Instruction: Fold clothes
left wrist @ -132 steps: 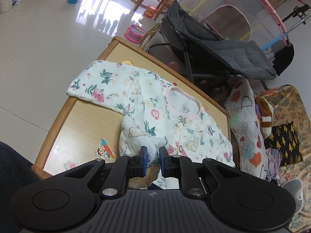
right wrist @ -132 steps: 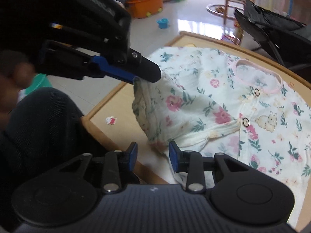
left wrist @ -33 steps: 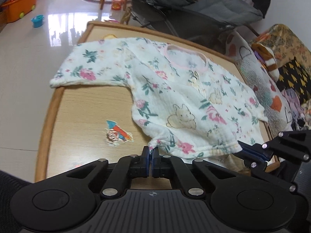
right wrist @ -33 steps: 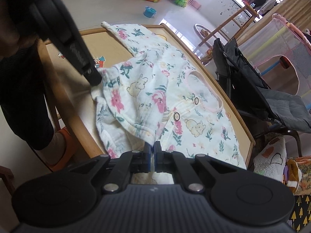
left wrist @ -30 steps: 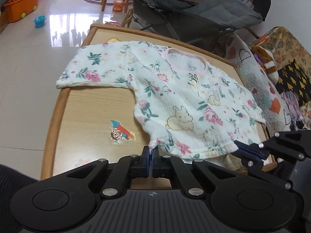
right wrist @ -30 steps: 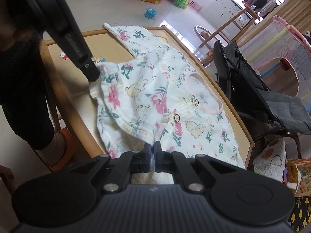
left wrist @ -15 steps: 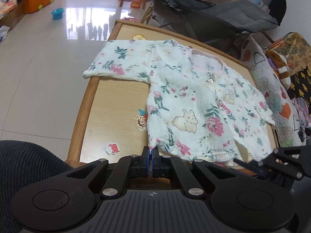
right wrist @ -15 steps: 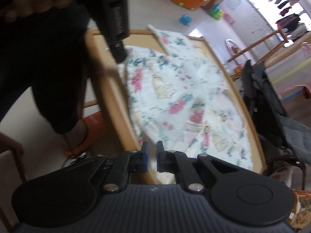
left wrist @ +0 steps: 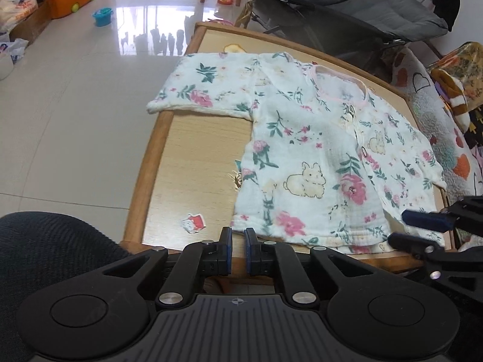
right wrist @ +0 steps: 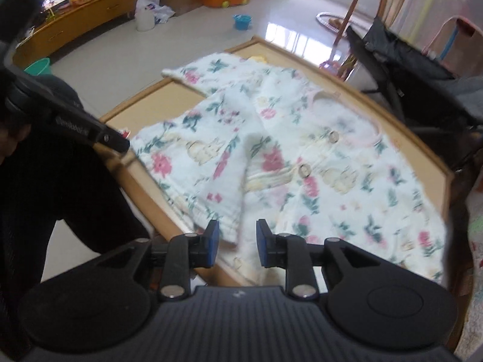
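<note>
Floral baby top (left wrist: 314, 150) lies flat on wooden table (left wrist: 193, 150), hem just ahead of both claws. Left gripper (left wrist: 237, 236) jaws opening, narrow gap, nothing pinched. Right gripper (right wrist: 237, 236) jaws opening wider, hem edge loose between them, unpressed.

Garment (left wrist: 317, 150) flat on the table (left wrist: 196, 157) — one sleeve (left wrist: 205, 90) over its left edge, stroller (left wrist: 347, 12) behind.

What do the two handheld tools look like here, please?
Each tool, left and right, has a matte black ribbed body, two round discs, silver screws and black fingers with blue pads. The left one carries a small crosshair mark.
</note>
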The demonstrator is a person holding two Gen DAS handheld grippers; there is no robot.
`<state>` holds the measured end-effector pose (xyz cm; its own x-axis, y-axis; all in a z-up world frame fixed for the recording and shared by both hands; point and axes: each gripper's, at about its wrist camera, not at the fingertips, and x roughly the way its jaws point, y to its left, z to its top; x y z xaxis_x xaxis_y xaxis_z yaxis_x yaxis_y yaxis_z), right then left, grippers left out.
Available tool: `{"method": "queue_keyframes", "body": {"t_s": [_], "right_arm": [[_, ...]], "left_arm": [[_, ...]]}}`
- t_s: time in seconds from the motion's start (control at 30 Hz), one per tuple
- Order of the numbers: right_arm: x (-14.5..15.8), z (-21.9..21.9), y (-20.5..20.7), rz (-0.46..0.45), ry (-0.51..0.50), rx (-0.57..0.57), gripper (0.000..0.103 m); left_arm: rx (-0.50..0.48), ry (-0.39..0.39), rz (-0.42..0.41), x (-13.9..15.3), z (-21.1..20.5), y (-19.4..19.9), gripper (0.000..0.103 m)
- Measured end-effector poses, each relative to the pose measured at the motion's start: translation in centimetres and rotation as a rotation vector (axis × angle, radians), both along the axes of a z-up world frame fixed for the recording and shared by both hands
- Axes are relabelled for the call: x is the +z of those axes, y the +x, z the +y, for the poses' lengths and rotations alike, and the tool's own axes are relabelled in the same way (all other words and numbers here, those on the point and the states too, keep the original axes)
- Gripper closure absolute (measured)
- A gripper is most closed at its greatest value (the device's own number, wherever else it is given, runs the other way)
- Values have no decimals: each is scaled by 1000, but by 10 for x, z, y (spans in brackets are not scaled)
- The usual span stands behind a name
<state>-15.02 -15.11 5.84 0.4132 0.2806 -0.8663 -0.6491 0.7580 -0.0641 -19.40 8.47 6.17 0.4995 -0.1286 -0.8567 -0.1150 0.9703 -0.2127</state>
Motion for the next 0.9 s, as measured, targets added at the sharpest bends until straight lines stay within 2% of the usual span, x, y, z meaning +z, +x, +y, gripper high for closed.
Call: {"method": "queue_keyframes", "body": {"t_s": [0.13, 0.23, 0.27, 0.3, 0.33, 0.4, 0.5, 0.67, 0.77, 0.9], "right_arm": [[-10, -8, 6, 39, 72, -100, 77], [-14, -13, 10, 78, 142, -156, 77], [-16, -12, 11, 79, 138, -153, 80], [-18, -10, 10, 78, 125, -144, 88], [-18, -7, 9, 69, 107, -133, 95], [-15, -4, 4, 37, 79, -111, 98], [0, 3, -8, -57, -5, -63, 98], [17, 35, -44, -239, -224, 156, 98], [4, 51, -57, -219, -300, 256, 97], [-17, 54, -61, -140, -365, 288, 95]], "left_arm": [[33, 13, -20, 12, 6, -2, 89], [11, -10, -38, 19, 1, 0, 86], [-1, -18, -44, 21, -2, 2, 84], [-16, -23, -51, 22, -6, 4, 76], [-26, -32, -60, 24, -11, 5, 65], [-39, -57, -80, 25, -19, 8, 54], [-60, -75, -106, 25, -32, 15, 52], [-94, -61, -109, 13, -46, 28, 52], [-83, -28, -51, -2, -49, 34, 52], [-55, -8, -16, -16, -45, 30, 52]]}}
